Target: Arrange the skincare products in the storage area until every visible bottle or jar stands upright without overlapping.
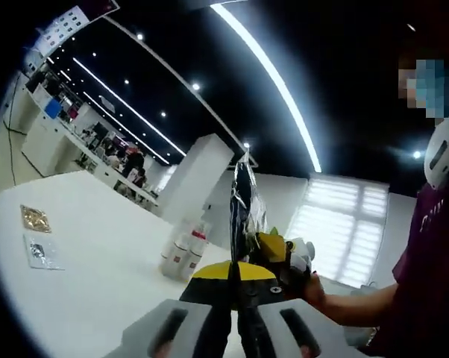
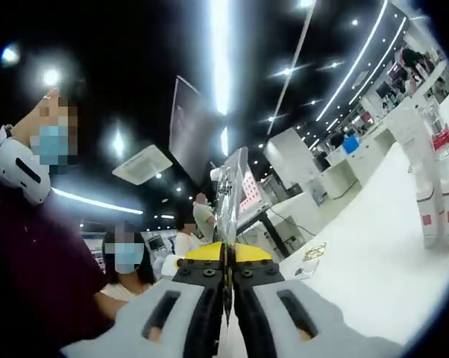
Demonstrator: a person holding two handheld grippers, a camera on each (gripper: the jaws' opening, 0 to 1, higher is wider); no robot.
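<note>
My left gripper is shut on a thin, shiny sachet that stands edge-on above its jaws. Just behind that sachet a hand holds the right gripper, yellow and black; I cannot tell whether it grips the same sachet. In the right gripper view, my right gripper is shut on a thin foil sachet, also edge-on. White bottles with red caps stand upright close together on the white table. They also show at the right edge as tall white bottles.
Two flat sachets lie on the table: a gold one and a silver one; a flat sachet lies on the table in the right gripper view. A person in a maroon shirt stands close by. Another person sits behind.
</note>
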